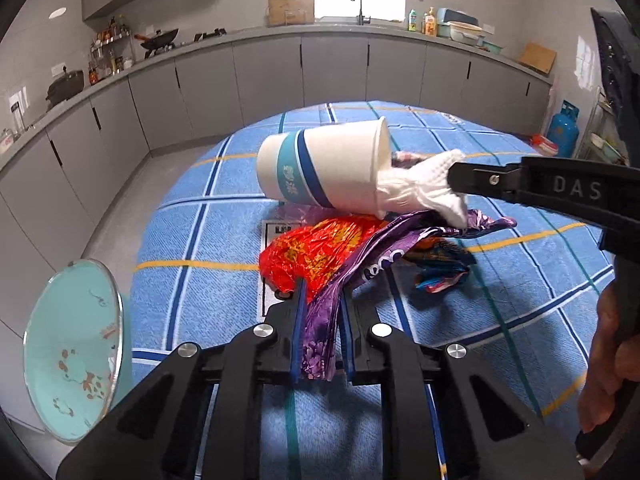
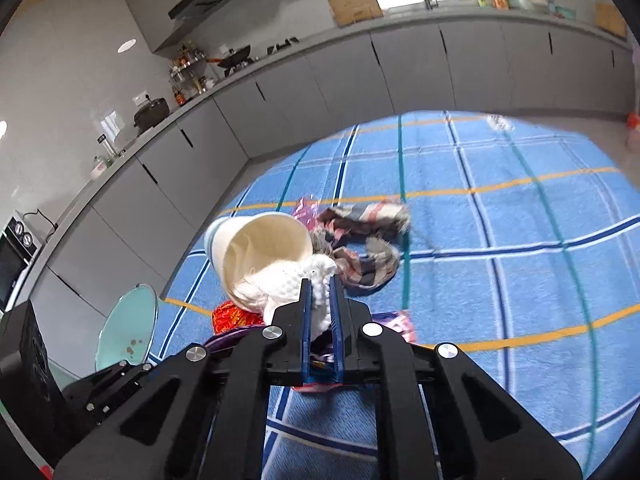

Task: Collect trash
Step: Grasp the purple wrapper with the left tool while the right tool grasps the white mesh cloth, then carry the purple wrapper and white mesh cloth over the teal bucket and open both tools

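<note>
Item one: my left gripper (image 1: 322,300), jaws clamped on one purple foil wrapper (image 1: 340,280), lower centre of frame. Item two: my right gripper (image 2: 320,296), jaws pinched on one white crumpled tissue (image 2: 292,284) trailing from the mouth of one paper cup (image 1: 320,164) tipped on its side, mid-frame. One red wrapper (image 1: 312,252) touches the purple one. One plaid cloth (image 2: 360,240) just beyond the cup. One teal glass lid (image 1: 72,348) lower left. All on one blue checked tablecloth (image 1: 500,280).
</note>
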Available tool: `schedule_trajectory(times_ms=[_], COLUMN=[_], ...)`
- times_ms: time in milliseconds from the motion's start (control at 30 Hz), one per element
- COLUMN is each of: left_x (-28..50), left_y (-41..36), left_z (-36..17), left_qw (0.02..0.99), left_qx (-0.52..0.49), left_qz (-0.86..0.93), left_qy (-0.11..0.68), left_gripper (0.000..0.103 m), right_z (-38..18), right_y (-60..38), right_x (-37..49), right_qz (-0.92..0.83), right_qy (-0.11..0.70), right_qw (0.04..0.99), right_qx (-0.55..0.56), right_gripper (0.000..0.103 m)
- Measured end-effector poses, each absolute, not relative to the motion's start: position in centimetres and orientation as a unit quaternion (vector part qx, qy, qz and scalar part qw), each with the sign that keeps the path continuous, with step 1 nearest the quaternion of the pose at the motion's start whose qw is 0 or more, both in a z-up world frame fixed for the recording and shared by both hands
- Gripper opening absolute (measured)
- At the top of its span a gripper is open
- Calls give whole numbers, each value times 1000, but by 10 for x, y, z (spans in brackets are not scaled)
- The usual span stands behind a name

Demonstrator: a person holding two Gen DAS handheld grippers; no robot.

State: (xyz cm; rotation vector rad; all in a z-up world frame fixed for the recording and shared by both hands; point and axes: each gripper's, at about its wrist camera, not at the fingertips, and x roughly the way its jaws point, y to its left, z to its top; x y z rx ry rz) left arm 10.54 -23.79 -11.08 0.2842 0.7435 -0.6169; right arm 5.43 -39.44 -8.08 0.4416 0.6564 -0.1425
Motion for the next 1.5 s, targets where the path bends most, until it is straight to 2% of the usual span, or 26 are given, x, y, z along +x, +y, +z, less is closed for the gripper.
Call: schedule_trajectory(times_ms=[667, 1500], left_x=[89, 108], left_y=[-152, -3], left_z=[-64, -44], left_qw=[907, 943], left_qx=[67, -11], left_qz=[-244, -81], left_qy=[336, 322], left_gripper=[15, 15], right_z=[-28, -17], right_y=[-386, -246], right_x=[-16, 45], right_qz=[-123, -13], right_qy=[248, 259], right_qw=[944, 956], right_qx=[182, 134], right_gripper=[10, 10])
